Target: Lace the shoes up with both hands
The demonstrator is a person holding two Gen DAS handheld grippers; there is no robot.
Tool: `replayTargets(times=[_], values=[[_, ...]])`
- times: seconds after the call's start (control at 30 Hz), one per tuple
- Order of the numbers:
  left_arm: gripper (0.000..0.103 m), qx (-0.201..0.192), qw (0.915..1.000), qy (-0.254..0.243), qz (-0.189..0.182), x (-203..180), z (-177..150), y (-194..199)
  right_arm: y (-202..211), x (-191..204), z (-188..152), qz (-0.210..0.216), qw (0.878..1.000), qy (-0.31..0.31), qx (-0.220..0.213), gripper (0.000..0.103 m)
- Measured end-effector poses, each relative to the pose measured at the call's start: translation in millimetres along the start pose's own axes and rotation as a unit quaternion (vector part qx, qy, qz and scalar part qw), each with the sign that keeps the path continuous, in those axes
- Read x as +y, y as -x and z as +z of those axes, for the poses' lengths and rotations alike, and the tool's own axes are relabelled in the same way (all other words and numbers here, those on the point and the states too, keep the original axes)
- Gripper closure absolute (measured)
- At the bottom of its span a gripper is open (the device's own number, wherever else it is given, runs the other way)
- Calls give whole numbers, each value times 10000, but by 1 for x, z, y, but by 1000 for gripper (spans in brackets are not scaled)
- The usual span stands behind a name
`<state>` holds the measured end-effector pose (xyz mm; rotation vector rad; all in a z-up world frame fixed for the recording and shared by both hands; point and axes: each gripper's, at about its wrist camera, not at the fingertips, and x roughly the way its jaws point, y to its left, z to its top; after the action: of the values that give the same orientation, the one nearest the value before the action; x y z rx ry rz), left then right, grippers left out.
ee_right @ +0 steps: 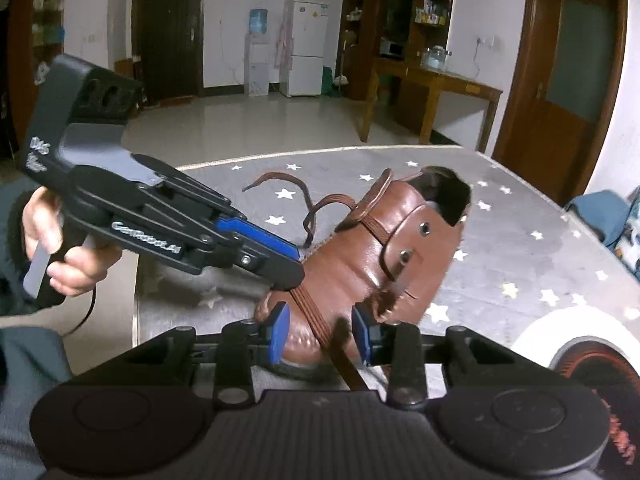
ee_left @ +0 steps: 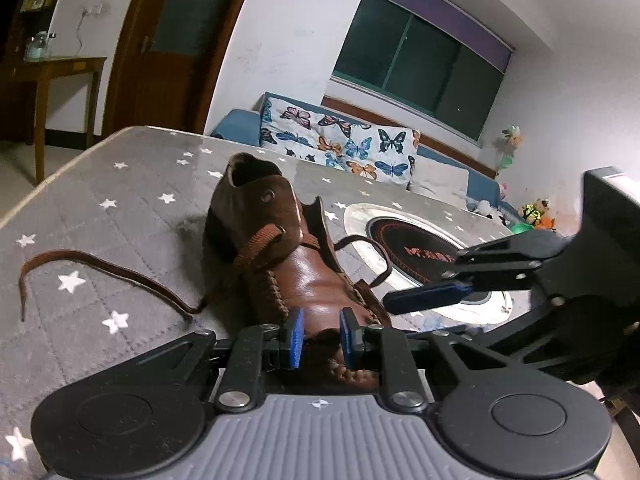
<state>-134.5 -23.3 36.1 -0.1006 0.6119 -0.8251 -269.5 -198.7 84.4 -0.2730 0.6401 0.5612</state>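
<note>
The shoe [ee_left: 304, 276] lies on the table [ee_left: 100, 200], its toe near the edge by the person. The right gripper [ee_right: 321, 332] stands wide, with a lace [ee_right: 320, 320] running loose between its pads. If it closes off-line, the strand could slip out. The left gripper [ee_left: 322, 338] has a narrow gap over the toe and grips nothing that I can see. A hard pull on the lace could tip the shoe or drag it off the edge. The two grippers sit close together and may knock. The other lace end [ee_left: 100, 268] trails across the cloth, and a round hob [ee_left: 416, 248] sits just beside the shoe.
</note>
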Motion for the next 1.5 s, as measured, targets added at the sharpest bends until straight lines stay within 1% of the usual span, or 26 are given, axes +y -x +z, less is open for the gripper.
replayTargets(times=[0.03, 0.1, 0.2, 0.3, 0.33, 0.4, 0.57, 0.73, 0.77, 0.8, 0.83, 0.9, 1.0, 1.17, 1.3, 1.5], values=[[78, -31, 10000, -14, 42, 2, 1, 3, -4, -2, 1, 70, 9999, -76, 7, 70], [71, -113, 9998, -16, 131, 6, 4, 8, -8, -7, 1, 255, 9992, -295, -1, 70], [70, -236, 9994, 18, 252, 13, 8, 16, -13, -17, 1, 550, 9959, -717, 56, 71], [68, -313, 9989, 28, 344, 18, 12, 19, -16, -24, -1, 686, 9930, -956, 65, 71], [68, -324, 9988, 22, 378, 19, 13, 20, -18, -26, -1, 714, 9923, -1008, 74, 72], [67, -348, 9985, 22, 412, 21, 17, 19, -19, -25, 0, 756, 9919, -1013, 116, 81], [64, -361, 9985, -32, 414, 20, 22, 17, -21, -20, 2, 728, 9931, -899, 168, 85], [64, -345, 9986, -116, 395, 19, 26, 14, -23, -21, 2, 768, 9916, -1034, 123, 86], [64, -330, 9986, -121, 383, 19, 26, 13, -23, -21, 2, 773, 9915, -1038, 116, 88], [64, -313, 9987, -134, 380, 19, 27, 12, -23, -20, 2, 773, 9916, -1033, 107, 94], [64, -300, 9987, -151, 382, 18, 28, 11, -22, -18, 2, 755, 9921, -994, 88, 98], [64, -274, 9987, -183, 383, 17, 30, 9, -21, -15, 3, 697, 9934, -909, 65, 101], [64, -261, 9988, -253, 324, 13, 34, 5, -19, -11, 3, 609, 9948, -816, 7, 102], [64, -196, 9988, -333, 309, 1, 44, -8, -7, -11, 3, 341, 9967, -710, -169, 102], [64, -142, 9986, -278, 418, -6, 52, -20, 4, -18, 5, 127, 9970, -690, -312, 102], [64, -32, 9971, -45, 763, -14, 58, -33, 17, -27, 9, -251, 9974, -515, -430, 102]])
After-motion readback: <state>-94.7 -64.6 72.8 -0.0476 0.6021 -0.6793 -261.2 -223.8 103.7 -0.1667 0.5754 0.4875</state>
